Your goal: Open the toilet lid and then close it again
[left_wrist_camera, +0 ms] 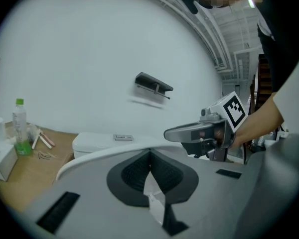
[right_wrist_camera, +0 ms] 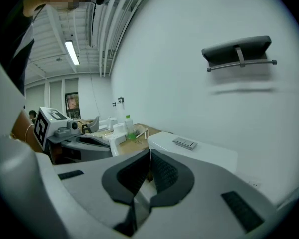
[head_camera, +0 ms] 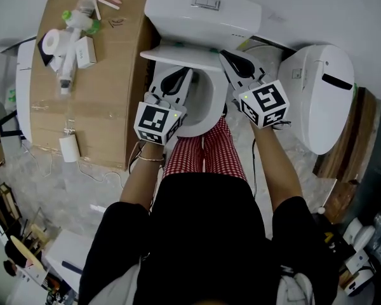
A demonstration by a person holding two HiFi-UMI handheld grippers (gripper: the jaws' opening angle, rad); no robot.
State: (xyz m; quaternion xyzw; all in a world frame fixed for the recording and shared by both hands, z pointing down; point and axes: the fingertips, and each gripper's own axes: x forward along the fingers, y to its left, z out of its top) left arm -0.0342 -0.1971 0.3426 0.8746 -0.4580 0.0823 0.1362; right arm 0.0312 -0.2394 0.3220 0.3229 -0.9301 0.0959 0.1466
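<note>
A white toilet stands in front of me, its tank (head_camera: 203,18) at the back. The toilet lid (head_camera: 178,54) is lifted and shows as a thin white band over the open seat (head_camera: 206,103). My left gripper (head_camera: 181,76) reaches the lid's front rim on its left part, and my right gripper (head_camera: 227,57) reaches it on the right part. In the left gripper view the jaws (left_wrist_camera: 149,152) are closed on the lid's curved edge (left_wrist_camera: 94,159), with the right gripper (left_wrist_camera: 189,132) beside. The right gripper view shows its jaws (right_wrist_camera: 150,152) pressed together in front of the tank (right_wrist_camera: 199,151).
A brown board (head_camera: 82,100) left of the toilet carries a green-capped bottle (head_camera: 76,18), a paper roll and small boxes. A second white toilet (head_camera: 324,100) stands at the right. A dark holder (left_wrist_camera: 153,83) hangs on the wall. My red-checked legs (head_camera: 206,151) are close to the bowl.
</note>
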